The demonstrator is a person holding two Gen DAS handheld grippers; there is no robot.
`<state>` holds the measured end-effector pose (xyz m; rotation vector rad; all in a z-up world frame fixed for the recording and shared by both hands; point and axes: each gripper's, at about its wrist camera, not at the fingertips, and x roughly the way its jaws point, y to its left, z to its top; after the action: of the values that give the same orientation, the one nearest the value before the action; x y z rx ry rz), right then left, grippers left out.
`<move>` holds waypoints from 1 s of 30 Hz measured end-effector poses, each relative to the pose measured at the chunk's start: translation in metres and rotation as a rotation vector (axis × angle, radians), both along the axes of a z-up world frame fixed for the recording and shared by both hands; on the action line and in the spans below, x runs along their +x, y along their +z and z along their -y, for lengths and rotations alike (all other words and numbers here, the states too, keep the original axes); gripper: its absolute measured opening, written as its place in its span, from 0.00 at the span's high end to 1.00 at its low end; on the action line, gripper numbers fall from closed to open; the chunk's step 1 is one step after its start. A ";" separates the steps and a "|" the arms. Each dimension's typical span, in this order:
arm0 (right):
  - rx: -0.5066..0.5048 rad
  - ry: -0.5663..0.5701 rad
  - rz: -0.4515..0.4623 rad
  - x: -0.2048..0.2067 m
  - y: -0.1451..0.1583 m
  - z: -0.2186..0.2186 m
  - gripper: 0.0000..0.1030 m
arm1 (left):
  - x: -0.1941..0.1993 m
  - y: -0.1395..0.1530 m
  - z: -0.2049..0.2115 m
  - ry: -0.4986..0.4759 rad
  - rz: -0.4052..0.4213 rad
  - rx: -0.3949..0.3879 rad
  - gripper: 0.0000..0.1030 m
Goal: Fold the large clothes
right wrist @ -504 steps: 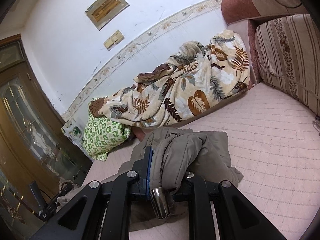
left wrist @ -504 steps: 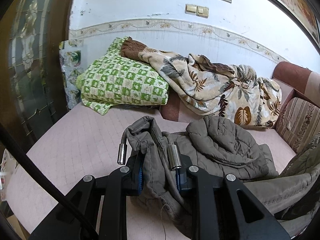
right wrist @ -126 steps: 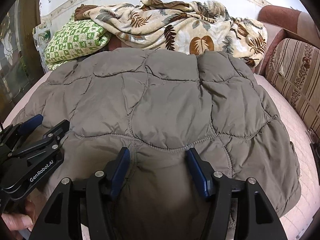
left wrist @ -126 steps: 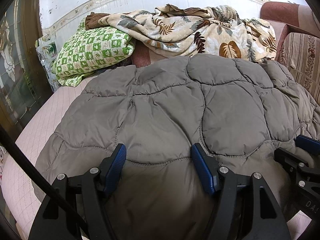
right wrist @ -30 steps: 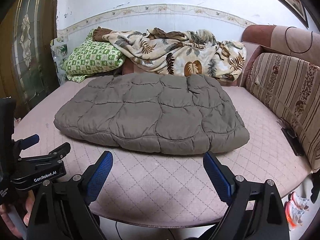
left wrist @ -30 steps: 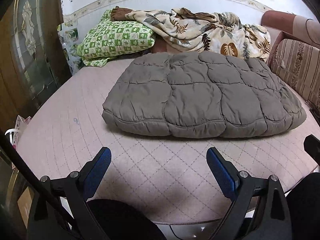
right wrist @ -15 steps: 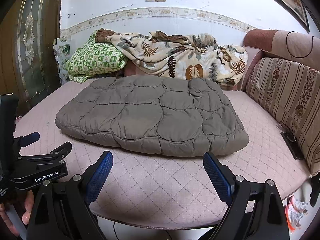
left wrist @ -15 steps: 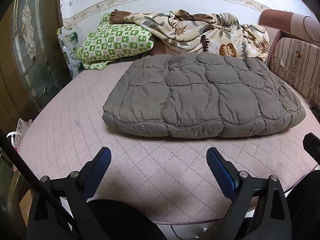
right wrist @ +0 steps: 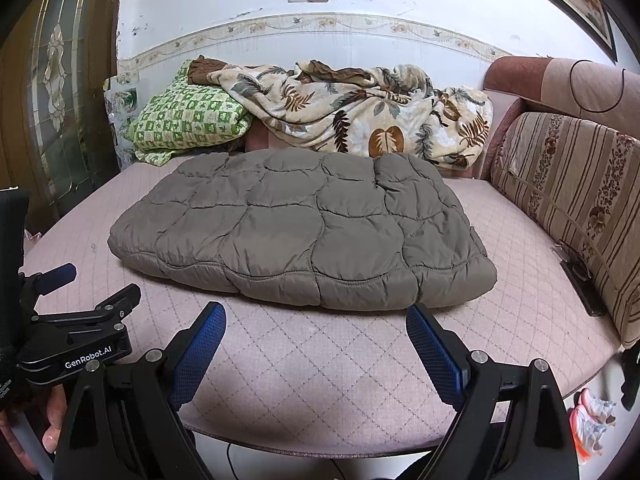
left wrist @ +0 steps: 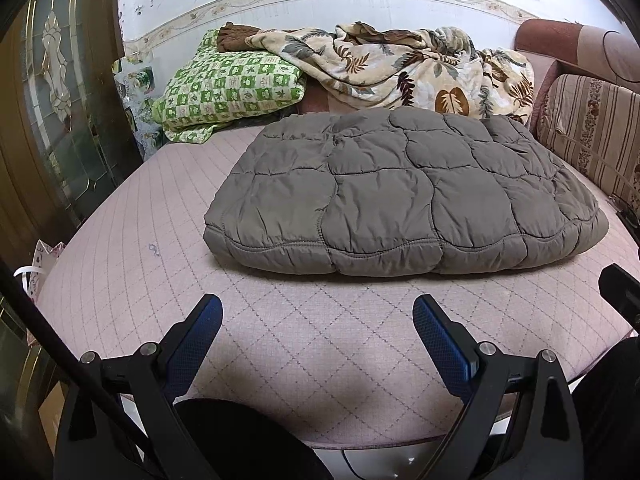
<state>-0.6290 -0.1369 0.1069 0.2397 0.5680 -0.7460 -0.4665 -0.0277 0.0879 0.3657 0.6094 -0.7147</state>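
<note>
pink quilted bed surface (left wrist: 132, 264) fills the foreground of both wrist views, backed by a white wall with one patterned border strip. one grey quilted jacket (left wrist: 400, 196) lies folded into a flat rectangular bundle at the middle of the bed, untouched by either tool. behind it, against the wall: one green checked pillow (left wrist: 228, 88) and one leaf-print blanket (left wrist: 400, 64), the blanket overlapping the pillow's upper edge. one striped cushion (right wrist: 568, 184) stands at the right edge of the bed. left gripper (left wrist: 318, 332): count one, jaws spread wide, holding nothing, positioned over the near edge of the bed, well apart from the jacket. right gripper (right wrist: 316, 340): count one, jaws likewise spread wide and vacant. the right wrist view shows the left gripper's body at lower left, with part of a hand (right wrist: 52, 428) cut off by the frame. one pair of shoes (right wrist: 588, 420) on the floor is partly cropped. sleeves of the jacket are hidden inside the fold.
</note>
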 end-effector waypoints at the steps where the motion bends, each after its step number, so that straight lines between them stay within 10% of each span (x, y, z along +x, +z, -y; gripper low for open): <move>1: 0.000 0.002 0.000 0.000 0.000 0.000 0.09 | 0.000 0.000 0.000 0.000 0.000 0.000 0.07; 30: 0.005 -0.006 -0.007 0.002 -0.004 0.000 0.09 | 0.001 0.001 0.000 0.000 -0.006 -0.001 0.07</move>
<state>-0.6270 -0.1364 0.1031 0.2439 0.5758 -0.7517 -0.4654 -0.0272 0.0886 0.3628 0.6149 -0.7159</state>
